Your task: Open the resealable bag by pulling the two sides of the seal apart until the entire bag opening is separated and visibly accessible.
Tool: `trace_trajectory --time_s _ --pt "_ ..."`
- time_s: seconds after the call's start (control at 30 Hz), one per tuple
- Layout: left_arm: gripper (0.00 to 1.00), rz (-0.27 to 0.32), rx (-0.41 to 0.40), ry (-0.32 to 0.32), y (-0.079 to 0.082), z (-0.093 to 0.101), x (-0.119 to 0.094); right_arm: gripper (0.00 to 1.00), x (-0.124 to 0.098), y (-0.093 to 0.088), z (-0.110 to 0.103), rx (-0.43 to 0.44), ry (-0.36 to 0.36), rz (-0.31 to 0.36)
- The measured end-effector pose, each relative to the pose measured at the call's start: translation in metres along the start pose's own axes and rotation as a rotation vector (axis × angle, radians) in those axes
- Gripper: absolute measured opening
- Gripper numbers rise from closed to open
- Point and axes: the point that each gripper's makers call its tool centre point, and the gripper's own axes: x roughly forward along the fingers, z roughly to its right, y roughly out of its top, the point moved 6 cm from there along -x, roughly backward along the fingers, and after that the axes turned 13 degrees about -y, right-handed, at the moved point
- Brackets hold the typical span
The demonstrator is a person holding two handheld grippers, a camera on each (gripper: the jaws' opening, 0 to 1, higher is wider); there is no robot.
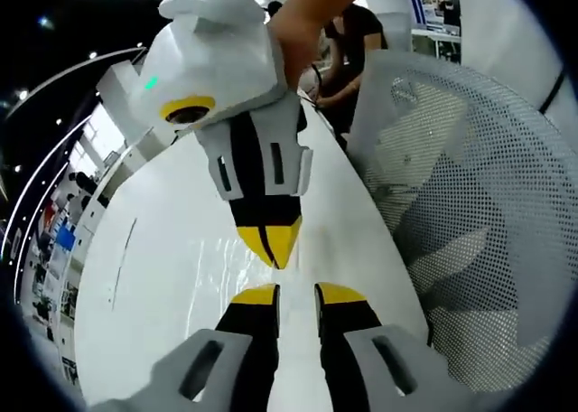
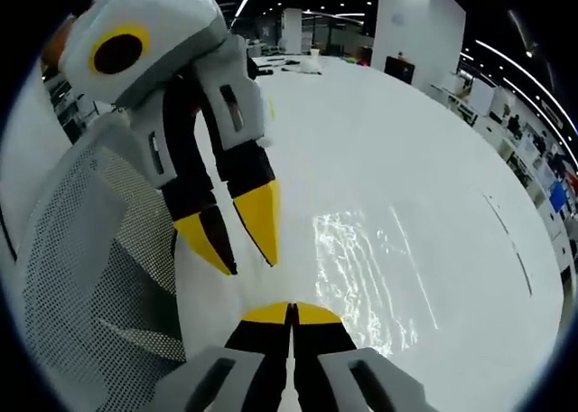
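A clear resealable bag (image 1: 221, 266) lies flat on the white table (image 1: 163, 322) and shows mostly as glints. In the right gripper view the bag (image 2: 366, 267) spreads to the right of my jaws. My right gripper (image 2: 291, 314) is shut, its yellow tips pressed together at the bag's near edge. Seen from the left gripper view, the right gripper (image 1: 275, 245) comes down from above with its tips closed on that edge. My left gripper (image 1: 298, 294) is open just short of the right one's tips. The left gripper (image 2: 237, 240) also shows with its jaws apart, nothing between them.
A white mesh chair back (image 1: 461, 204) stands close beside the table edge, and the same chair (image 2: 81, 276) is at the left of the right gripper view. A hand (image 1: 298, 19) holds the right gripper. A person (image 1: 357, 42) sits at the far end. Small items (image 2: 302, 64) lie far across the table.
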Motion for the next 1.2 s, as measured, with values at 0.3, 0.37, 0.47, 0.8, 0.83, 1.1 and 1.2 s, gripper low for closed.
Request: trace_trajectory --time_s 0.3,0.37,0.47,0.8,0.83,1.1,1.2 --pt "0.1 -0.105 0.008 0.051 -0.003 -0.015 0.007 0.0 -0.012 0.014 0.015 -0.035 -0.066 0.069" --pt "0.07 -0.111 0.009 0.061 -0.002 -0.017 0.006 0.0 -0.017 0.02 0.022 -0.04 -0.105 0.097" --pt "0.05 -0.114 0.002 0.082 -0.001 -0.022 0.005 0.0 -0.023 0.026 0.03 -0.044 -0.144 0.128" --pt "0.02 -0.155 0.064 0.137 0.008 -0.036 -0.007 0.0 -0.041 0.05 0.055 -0.072 -0.301 0.206" --pt "0.01 -0.147 0.055 0.132 0.009 -0.038 -0.008 0.0 -0.043 0.052 0.057 -0.069 -0.316 0.21" --pt "0.0 -0.139 0.073 0.12 0.02 -0.046 -0.018 0.0 -0.058 0.057 0.083 0.019 -0.39 0.23" --pt "0.0 -0.135 0.076 0.115 0.022 -0.046 -0.019 0.0 -0.062 0.058 0.089 0.027 -0.414 0.236"
